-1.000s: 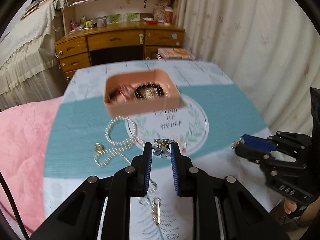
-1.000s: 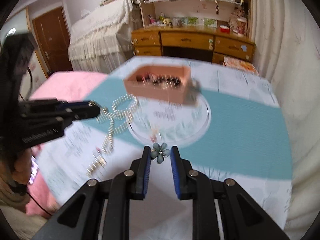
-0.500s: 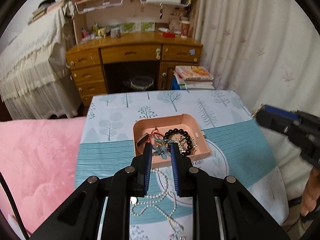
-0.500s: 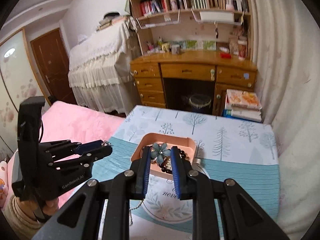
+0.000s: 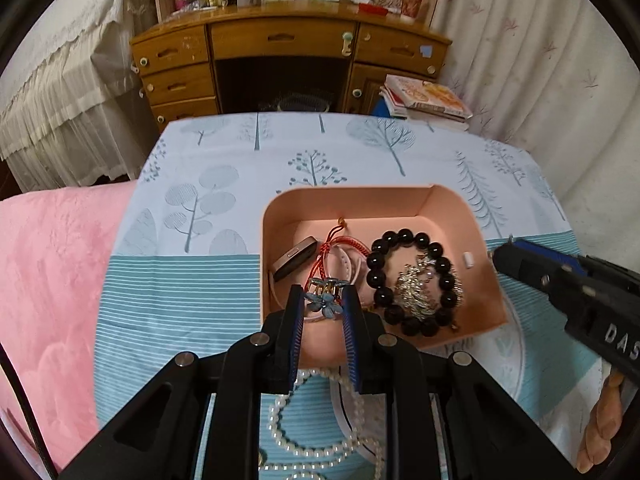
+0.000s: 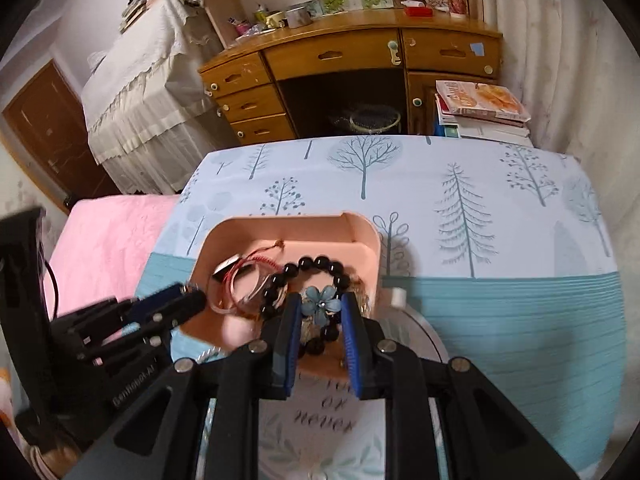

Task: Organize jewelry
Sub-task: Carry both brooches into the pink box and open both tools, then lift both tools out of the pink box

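A pink box (image 5: 352, 193) stands on the tree-print cloth and holds a black bead bracelet (image 5: 412, 276), a red cord bracelet (image 5: 338, 245), a silver piece (image 5: 416, 294) and a small watch (image 5: 294, 258). My left gripper (image 5: 323, 296) hovers over the box's near left part, shut on a blue flower clip (image 5: 326, 306). In the right wrist view my right gripper (image 6: 321, 302) is above the near side of the pink box (image 6: 280, 225), shut on a blue flower piece (image 6: 320, 298). The left gripper (image 6: 192, 296) reaches in from the left there.
A pearl necklace (image 5: 312, 442) lies on the cloth behind my left fingers. A small white object (image 6: 398, 297) sits by the box's right wall. A pink blanket (image 5: 48, 280) is on the left. A wooden desk (image 5: 280, 52), stacked books (image 5: 428, 98) and a curtain (image 5: 540, 60) stand beyond the table.
Both grippers have travelled forward from over the near cloth to above the pink box, each still gripping its blue flower. The box now looks much nearer and sharper.
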A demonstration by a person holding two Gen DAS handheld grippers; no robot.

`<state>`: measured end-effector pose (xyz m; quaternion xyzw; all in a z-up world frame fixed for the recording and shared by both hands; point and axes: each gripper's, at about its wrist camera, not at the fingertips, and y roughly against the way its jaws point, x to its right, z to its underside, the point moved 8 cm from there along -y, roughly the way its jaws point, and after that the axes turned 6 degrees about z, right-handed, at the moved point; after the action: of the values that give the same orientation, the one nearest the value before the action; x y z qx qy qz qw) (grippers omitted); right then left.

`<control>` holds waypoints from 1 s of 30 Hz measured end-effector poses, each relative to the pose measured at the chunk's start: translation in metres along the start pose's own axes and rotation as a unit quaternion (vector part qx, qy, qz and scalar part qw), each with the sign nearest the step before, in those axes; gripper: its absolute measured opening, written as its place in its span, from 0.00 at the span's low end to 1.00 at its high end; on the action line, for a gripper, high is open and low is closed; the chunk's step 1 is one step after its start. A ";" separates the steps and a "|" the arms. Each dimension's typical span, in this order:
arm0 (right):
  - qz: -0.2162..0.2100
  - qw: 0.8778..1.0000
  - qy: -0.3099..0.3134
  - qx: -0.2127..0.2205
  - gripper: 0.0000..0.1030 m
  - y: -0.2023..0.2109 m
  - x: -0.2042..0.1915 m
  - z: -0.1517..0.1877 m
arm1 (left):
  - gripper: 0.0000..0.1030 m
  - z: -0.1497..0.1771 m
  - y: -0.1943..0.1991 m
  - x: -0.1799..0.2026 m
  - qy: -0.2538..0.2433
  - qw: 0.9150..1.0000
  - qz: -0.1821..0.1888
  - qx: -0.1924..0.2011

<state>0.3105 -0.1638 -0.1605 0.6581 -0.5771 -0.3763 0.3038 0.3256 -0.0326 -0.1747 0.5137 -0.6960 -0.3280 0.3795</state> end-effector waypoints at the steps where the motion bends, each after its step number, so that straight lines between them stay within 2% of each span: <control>1: 0.007 1.000 -0.005 0.010 0.20 -0.004 0.002 -0.004 | 0.17 0.000 -0.004 -0.002 0.002 1.000 -0.002 0.000; 2: 0.014 1.000 -0.004 0.018 0.20 -0.006 0.003 -0.007 | 0.19 -0.001 -0.006 -0.003 0.004 1.000 -0.005 0.001; 3: 0.028 0.999 -0.004 0.026 0.20 -0.009 0.005 -0.010 | 0.35 -0.002 -0.008 -0.003 0.006 1.000 -0.006 0.001; 4: 0.031 0.999 -0.004 0.029 0.21 -0.011 0.006 -0.012 | 0.61 -0.002 -0.009 -0.003 0.009 1.000 -0.006 0.000; 6: 0.017 0.999 -0.013 0.027 0.21 -0.016 0.007 -0.016 | 0.79 -0.004 -0.006 -0.006 0.014 1.000 -0.010 0.018; 8: 0.006 0.999 -0.023 0.027 0.21 -0.017 0.007 -0.019 | 0.79 -0.007 0.004 -0.004 0.006 0.999 -0.014 0.044; 16: -0.015 0.999 -0.015 0.048 0.21 0.006 -0.001 -0.011 | 0.79 -0.003 0.035 -0.012 -0.015 0.996 -0.026 0.081; 24: -0.043 0.998 0.010 0.047 0.21 0.038 -0.011 0.021 | 0.79 0.014 0.075 -0.038 0.030 0.995 0.016 0.097; 30: -0.052 0.997 0.036 0.044 0.21 0.059 -0.022 0.043 | 0.85 0.035 0.103 -0.051 0.024 0.994 -0.010 0.103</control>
<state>0.2414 -0.1493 -0.1305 0.7130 -0.5468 -0.3416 0.2756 0.2567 0.0454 -0.1146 0.5646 -0.7118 -0.2461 0.3376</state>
